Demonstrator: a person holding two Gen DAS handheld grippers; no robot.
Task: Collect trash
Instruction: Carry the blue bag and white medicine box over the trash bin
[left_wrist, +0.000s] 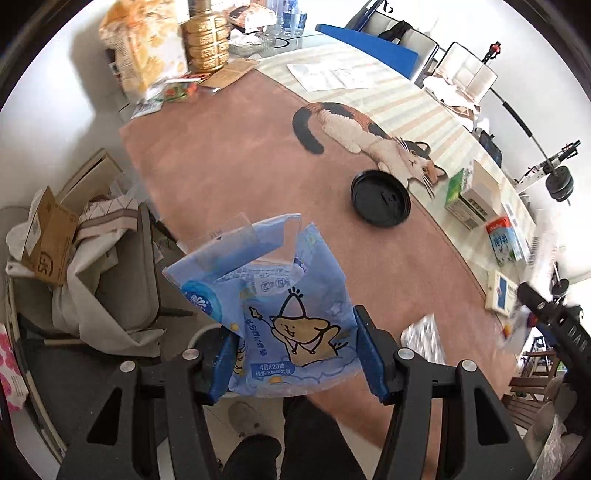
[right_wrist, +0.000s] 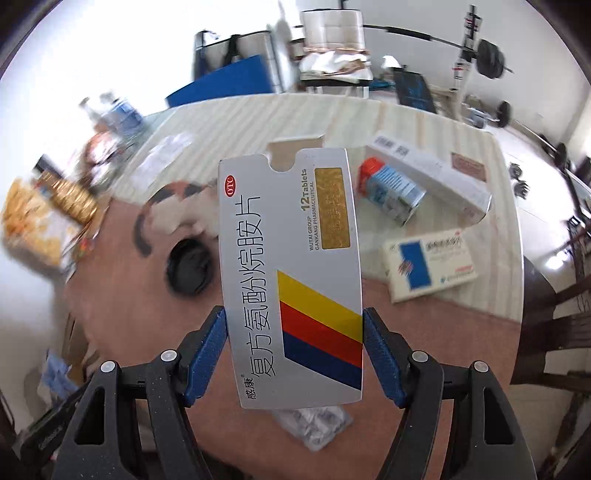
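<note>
- The left claw (left_wrist: 295, 354) is pinching an empty blue tissue wrapper (left_wrist: 269, 302) between its blue pads; the wrapper sticks up, off the surface (left_wrist: 229, 162), out past its near edge
- The right claw (right_wrist: 295, 354) is pinching a flat silver pill box (right_wrist: 291, 273); the box is held up in the air above the surface, with its end flap open
- So two bits of trash look picked up, one in each claw; neither is in a bin yet, and no bin can be made out in either view
- More things are left on the surface, though which of them count as trash is a guess: a black cup lid (left_wrist: 380, 201) beside the cat picture, a crinkly foil pack (left_wrist: 423, 341) near the edge, a white and blue pill box (right_wrist: 430, 269), a small can (right_wrist: 391, 194) lying on its side, and a long white box (right_wrist: 432, 177) just behind it
- The job seems only partly done; dropping off the two held things likely comes next, then picking up the rest
</note>
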